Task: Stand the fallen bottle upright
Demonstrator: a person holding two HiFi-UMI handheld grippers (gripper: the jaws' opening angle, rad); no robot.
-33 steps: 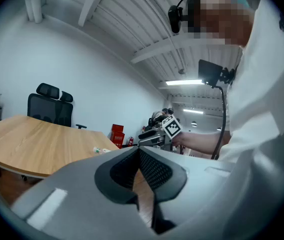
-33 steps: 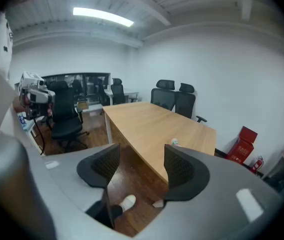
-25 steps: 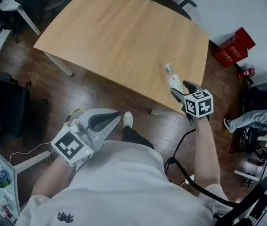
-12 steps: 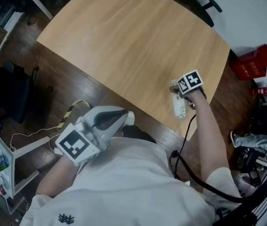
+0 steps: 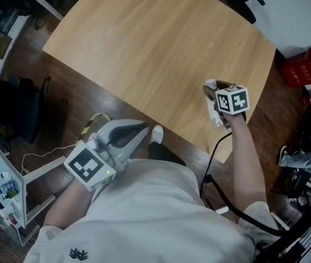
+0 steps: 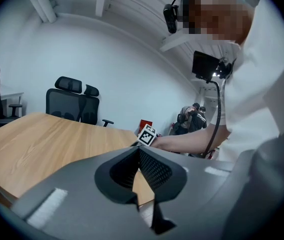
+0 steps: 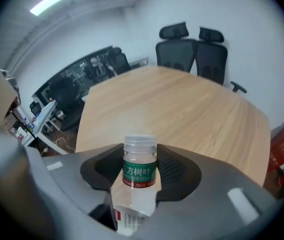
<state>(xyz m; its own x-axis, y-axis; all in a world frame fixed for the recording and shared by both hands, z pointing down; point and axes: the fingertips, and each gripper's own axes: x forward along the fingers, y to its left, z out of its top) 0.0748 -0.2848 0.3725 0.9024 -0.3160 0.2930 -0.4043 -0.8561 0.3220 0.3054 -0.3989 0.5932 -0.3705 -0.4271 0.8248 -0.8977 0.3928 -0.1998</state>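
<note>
Right gripper (image 7: 140, 170) jaws were clamped on the neck end of the clear bottle (image 7: 137, 184), green label and cap showing beyond the pads. Bottle sat over the worktop (image 5: 144, 48), close to its near right edge. Left gripper (image 5: 142, 129) was off the worktop's near edge, jaws together, empty.

table (image 5: 144, 48): light wood, rounded corner | office chairs (image 7: 178, 49): two, black, side by side past far edge | crate (image 5: 303, 67): red, on floor beside table | floor (image 5: 62, 108): dark planks | two people (image 6: 197, 116): far off, by white wall
</note>
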